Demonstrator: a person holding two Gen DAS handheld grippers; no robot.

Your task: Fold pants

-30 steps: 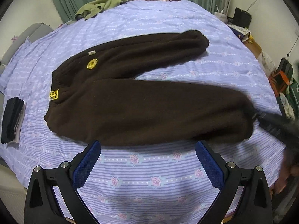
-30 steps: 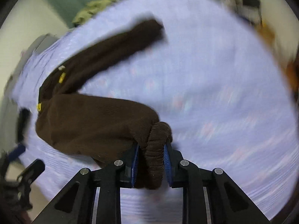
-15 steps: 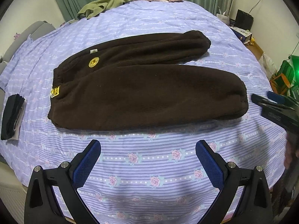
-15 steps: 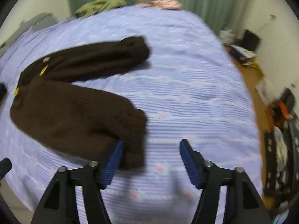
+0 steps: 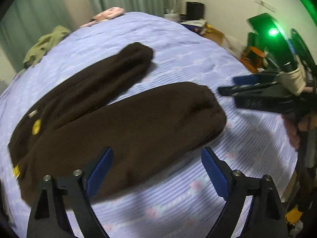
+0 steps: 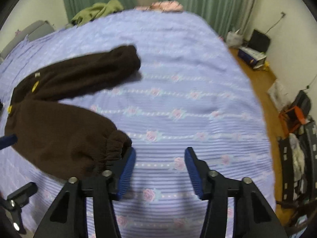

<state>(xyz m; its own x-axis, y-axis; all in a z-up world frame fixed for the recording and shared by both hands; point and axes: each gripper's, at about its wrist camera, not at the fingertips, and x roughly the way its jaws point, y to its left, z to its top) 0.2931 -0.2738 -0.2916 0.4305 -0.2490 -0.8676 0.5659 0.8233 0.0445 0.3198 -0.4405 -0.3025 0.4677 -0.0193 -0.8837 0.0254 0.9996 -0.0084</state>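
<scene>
Dark brown fleece pants (image 5: 122, 123) lie flat on the bed, waist at the left with yellow patches, both legs spread apart and pointing right. My left gripper (image 5: 156, 166) is open and empty, low over the near leg's lower edge. My right gripper (image 6: 160, 164) is open and empty, just right of the near leg's elastic cuff (image 6: 116, 148). The right gripper also shows in the left wrist view (image 5: 243, 87), right of the near cuff. The far leg (image 6: 95, 69) lies further back.
The bed has a lilac striped cover with pink roses (image 6: 178, 91). A green garment (image 6: 99, 10) and a pink one (image 6: 166, 5) lie at its far end by green curtains. Wooden floor with boxes and clutter (image 6: 297, 115) runs along the right.
My right gripper opened and let go of the near leg's cuff, which now lies on the bed. My left gripper moved forward and right, closer to the near leg.
</scene>
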